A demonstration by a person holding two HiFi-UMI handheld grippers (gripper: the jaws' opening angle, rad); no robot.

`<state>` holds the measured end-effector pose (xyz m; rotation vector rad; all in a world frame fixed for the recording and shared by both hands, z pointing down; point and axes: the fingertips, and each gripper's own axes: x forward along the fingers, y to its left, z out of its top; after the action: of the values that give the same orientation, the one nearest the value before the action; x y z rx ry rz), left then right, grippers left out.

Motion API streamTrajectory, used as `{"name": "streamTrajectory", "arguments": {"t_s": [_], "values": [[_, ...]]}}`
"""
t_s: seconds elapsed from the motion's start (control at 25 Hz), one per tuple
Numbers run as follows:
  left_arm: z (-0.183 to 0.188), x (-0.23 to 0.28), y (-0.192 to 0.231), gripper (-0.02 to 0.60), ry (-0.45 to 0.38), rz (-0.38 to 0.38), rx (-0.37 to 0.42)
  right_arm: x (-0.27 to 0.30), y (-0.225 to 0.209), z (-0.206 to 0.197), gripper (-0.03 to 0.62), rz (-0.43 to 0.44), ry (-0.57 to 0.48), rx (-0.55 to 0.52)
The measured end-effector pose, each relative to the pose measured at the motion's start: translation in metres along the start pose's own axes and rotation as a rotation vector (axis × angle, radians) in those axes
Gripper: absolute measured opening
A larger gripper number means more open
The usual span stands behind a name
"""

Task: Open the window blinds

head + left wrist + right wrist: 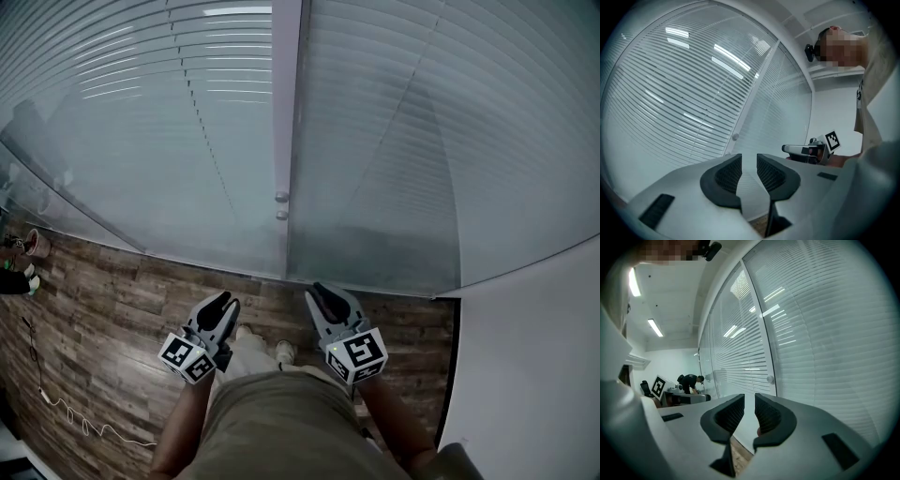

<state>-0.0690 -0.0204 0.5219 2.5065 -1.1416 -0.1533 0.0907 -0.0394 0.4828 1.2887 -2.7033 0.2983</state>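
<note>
Two panels of white slatted blinds (141, 141) (422, 141) hang with their slats turned shut behind glass. A white post (284, 112) divides them and carries two small round knobs (281, 197), also seen as a knob (735, 137) and a knob (770, 379) in the gripper views. My left gripper (223, 305) (749, 161) points level at the glass, open, with nothing between its pads. My right gripper (323, 295) (749, 401) is beside it, shut and empty. Both are well short of the post and knobs. Each gripper shows in the other's view: right gripper (806, 150), left gripper (686, 398).
Wood-plank floor (103, 319) runs along the foot of the glass. A white wall (534, 375) closes in at the right. A thin cable (66, 408) lies on the floor at lower left, with a small pot (37, 244) by the glass. A person (691, 380) bends over far off.
</note>
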Motion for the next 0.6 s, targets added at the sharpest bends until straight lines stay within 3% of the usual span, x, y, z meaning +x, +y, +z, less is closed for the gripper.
{"name": "streamTrajectory", "arguments": {"t_s": [0.6], "values": [[0.017, 0.029, 0.059, 0.091, 0.037, -0.051, -0.038, 0.058, -0.016, -0.001, 0.057, -0.069, 0.036, 0.037]]}}
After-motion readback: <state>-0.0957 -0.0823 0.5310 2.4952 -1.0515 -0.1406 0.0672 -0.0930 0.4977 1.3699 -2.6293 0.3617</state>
